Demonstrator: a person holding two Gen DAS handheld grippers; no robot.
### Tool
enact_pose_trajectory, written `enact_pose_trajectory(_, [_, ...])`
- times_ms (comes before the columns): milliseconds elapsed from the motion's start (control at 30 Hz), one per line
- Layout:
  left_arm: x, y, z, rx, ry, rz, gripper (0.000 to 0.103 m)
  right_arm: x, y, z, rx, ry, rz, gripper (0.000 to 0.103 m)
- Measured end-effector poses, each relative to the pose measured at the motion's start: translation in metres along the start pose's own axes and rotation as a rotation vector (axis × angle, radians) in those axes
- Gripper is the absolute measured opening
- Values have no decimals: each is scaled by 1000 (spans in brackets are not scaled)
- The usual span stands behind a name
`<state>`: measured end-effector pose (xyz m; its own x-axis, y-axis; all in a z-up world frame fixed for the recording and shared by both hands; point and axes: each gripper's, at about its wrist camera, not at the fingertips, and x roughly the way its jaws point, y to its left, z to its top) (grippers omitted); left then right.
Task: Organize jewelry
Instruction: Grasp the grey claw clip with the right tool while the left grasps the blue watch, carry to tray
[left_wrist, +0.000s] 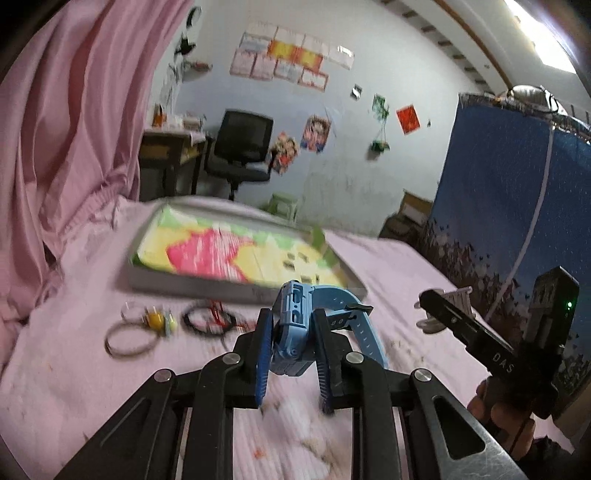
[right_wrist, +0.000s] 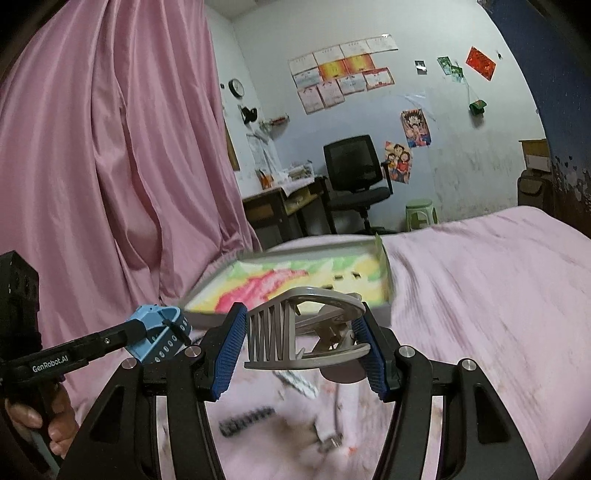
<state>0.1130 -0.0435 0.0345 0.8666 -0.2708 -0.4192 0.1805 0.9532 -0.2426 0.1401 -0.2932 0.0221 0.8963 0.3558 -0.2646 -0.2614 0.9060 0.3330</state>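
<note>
Now, with your left tongs (left_wrist: 291, 339) clamping the blue watch (left_wrist: 295, 325) and right tongs (right_wrist: 303, 343) gripping the grey hair claw (right_wrist: 295, 332), carry both level to the tray (right_wrist: 384, 310) just ahead.

— What's the left gripper (left_wrist: 291, 332) got?

— A blue watch (left_wrist: 295, 325), clamped between its blue pads, strap arching off to the right.

— And on the pink bedsheet (left_wrist: 388, 266)?

— Bangles (left_wrist: 127, 341) and a black cord bracelet (left_wrist: 208, 321) to the left; beyond them a shallow tray (left_wrist: 236, 254) with a colourful lining. The right gripper (left_wrist: 443, 310) comes in from the right, carrying a grey hair clip (left_wrist: 448, 306).
</note>
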Motion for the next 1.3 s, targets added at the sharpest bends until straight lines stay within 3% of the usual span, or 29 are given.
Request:
enact_pose_trajectory(167, [4, 14, 33, 0, -113, 63, 20, 26, 22, 29, -43, -37, 26, 54])
enact_pose_trajectory(333, [24, 38, 64, -1, -182, 111, 20, 80, 46, 55, -37, -54, 51, 54])
enact_pose_trajectory(533, [63, 74, 91, -10, -191, 171, 20, 150, 66, 57, -18, -18, 59, 54])
enact_pose_trajectory(767, [117, 122, 101, -91, -65, 225, 20, 216, 71, 39, -17, 100, 16, 54])
enact_pose_trajectory(1100, [176, 145, 77, -136, 228, 230, 20, 275, 58, 7, -7, 424, -68, 54])
enact_pose_trajectory(1300, [181, 140, 75, -105, 277, 218, 26, 280, 59, 5, -29, 465, -78, 54])
